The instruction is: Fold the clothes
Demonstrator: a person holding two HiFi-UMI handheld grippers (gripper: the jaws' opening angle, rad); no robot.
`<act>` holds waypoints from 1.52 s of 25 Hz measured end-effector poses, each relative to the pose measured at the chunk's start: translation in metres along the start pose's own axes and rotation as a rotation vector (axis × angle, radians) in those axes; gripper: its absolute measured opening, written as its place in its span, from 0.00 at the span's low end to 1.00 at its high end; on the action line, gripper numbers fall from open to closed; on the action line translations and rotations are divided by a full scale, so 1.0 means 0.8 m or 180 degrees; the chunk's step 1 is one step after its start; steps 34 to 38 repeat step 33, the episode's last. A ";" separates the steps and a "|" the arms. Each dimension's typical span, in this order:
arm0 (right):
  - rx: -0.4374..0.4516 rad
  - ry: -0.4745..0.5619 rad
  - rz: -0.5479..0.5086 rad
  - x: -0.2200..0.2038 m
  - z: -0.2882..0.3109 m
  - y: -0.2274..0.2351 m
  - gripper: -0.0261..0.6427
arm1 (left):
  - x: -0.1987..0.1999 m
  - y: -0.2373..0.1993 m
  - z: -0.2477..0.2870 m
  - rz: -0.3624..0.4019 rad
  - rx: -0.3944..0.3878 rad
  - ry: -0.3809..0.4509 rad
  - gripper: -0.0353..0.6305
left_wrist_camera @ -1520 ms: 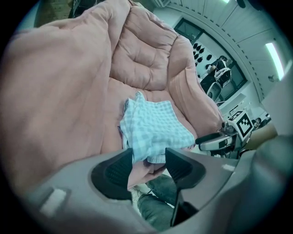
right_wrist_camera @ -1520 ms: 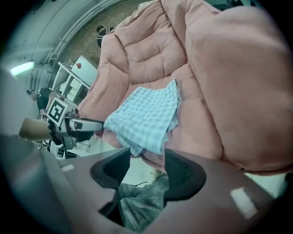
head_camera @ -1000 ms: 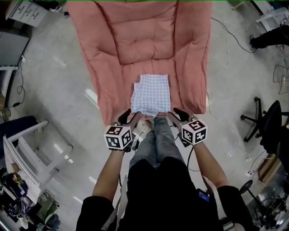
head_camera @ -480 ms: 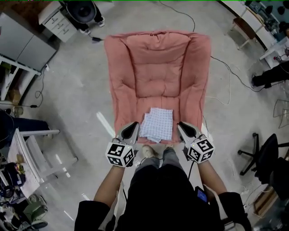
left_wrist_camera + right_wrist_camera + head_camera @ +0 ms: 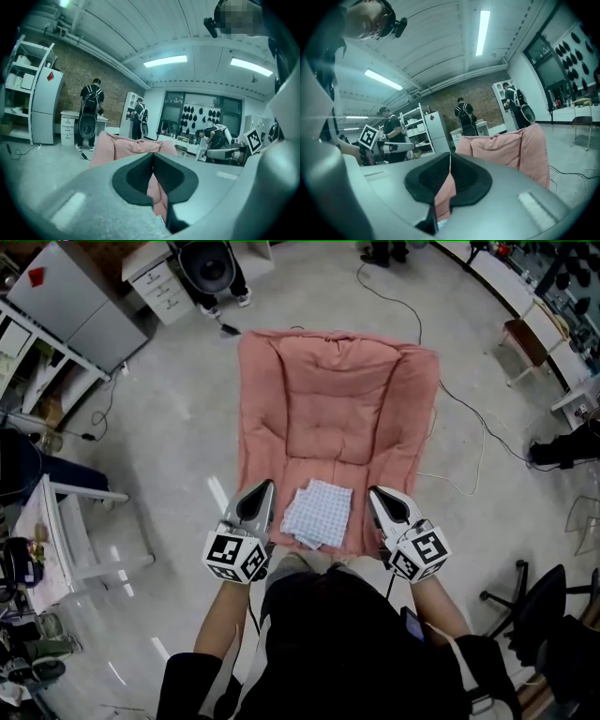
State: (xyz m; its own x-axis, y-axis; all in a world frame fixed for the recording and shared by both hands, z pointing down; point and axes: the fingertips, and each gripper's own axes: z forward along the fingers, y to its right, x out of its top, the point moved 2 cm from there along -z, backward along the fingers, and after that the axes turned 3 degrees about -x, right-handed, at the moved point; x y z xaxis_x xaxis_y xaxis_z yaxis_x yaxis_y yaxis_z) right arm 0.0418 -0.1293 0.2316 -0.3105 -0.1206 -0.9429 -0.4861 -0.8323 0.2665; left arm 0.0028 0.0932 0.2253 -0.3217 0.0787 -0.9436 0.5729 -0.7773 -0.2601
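Checked cloth [image 5: 317,513] lies folded small at the near end of the pink cushion [image 5: 337,399] on the floor, so folding looks done, while the left gripper [image 5: 263,486] and right gripper [image 5: 376,493] flank it, each with jaws just closed together on nothing.

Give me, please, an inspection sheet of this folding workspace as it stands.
Surface: pink quilted fabric mat spread flat on grey concrete floor.
Job's things: white-and-blue checked cloth, folded, lying on the mat's near end.
Clutter: nothing seen on the mat.
Grippers: left tool and right tool flank the cloth, not touching; jaws just closed, both shut, empty.
Cables: thin cable trails on the floor right of the mat; black cable beyond it.
Surroundings: grey cabinet, white drawer unit, black office chair; people at the far wall.
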 end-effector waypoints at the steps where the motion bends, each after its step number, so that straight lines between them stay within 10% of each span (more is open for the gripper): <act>1: 0.0008 0.0058 -0.0017 0.005 -0.002 0.001 0.05 | 0.004 0.001 -0.003 0.0031 0.0054 0.0039 0.06; 38: -0.0561 0.0494 0.0167 0.054 0.016 0.009 0.05 | 0.034 -0.055 0.002 0.0135 -0.0257 0.0123 0.06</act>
